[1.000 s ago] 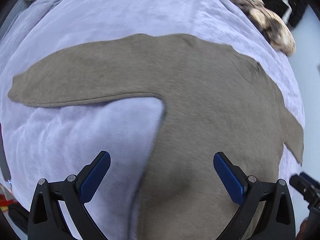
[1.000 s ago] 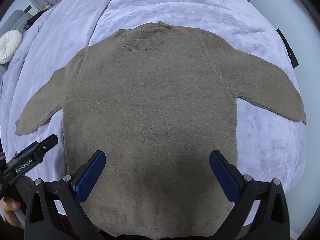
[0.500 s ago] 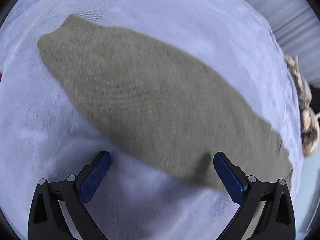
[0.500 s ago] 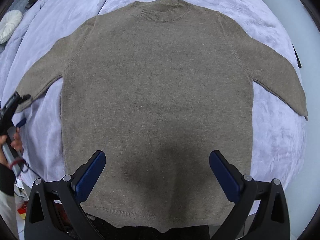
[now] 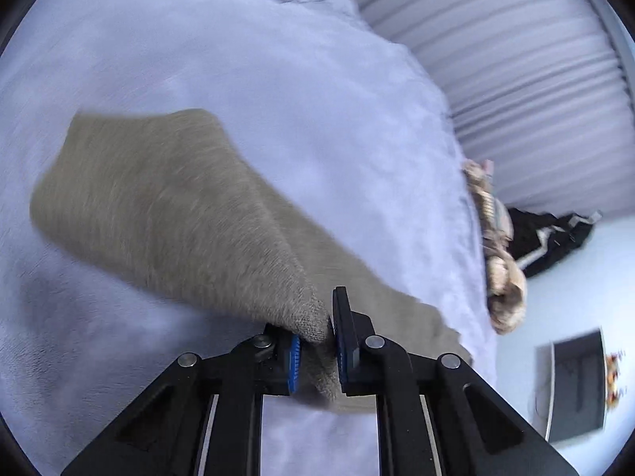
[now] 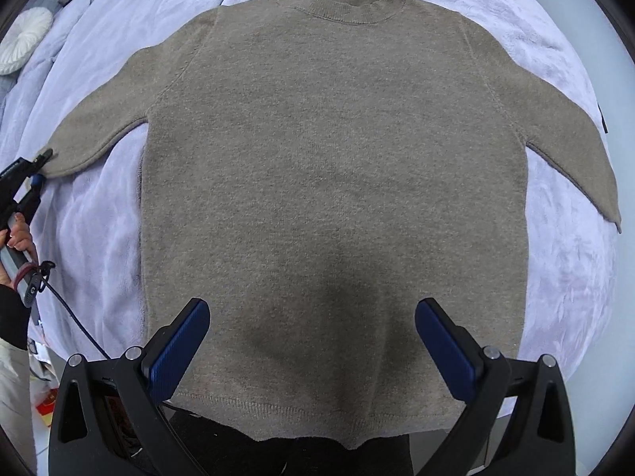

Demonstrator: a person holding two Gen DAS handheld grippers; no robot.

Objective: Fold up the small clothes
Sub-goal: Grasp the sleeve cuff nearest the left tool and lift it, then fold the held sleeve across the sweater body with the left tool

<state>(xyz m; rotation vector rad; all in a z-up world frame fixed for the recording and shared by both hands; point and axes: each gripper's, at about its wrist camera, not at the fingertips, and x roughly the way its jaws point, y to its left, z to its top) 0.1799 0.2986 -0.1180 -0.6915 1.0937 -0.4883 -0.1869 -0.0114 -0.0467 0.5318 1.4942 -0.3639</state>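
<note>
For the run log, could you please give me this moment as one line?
left gripper: closing on sweater sleeve cuff | right gripper: open above hem | sweater: flat on blanket

sweater sleeve (image 5: 166, 206) motion-blurred, sweater hem (image 6: 301, 416) partly hidden by claw

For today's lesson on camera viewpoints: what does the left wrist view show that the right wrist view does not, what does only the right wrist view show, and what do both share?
Only the left wrist view: the left tongs closing on the sleeve cuff, pleated curtains, and a black garment on the floor.

Only the right wrist view: the whole taupe sweater lying flat, its neckband and hem, the open right tongs above it, a round white cushion, and the person's hand.

Both: the sweater's left sleeve, the lavender blanket and the beige knit pile.
</note>
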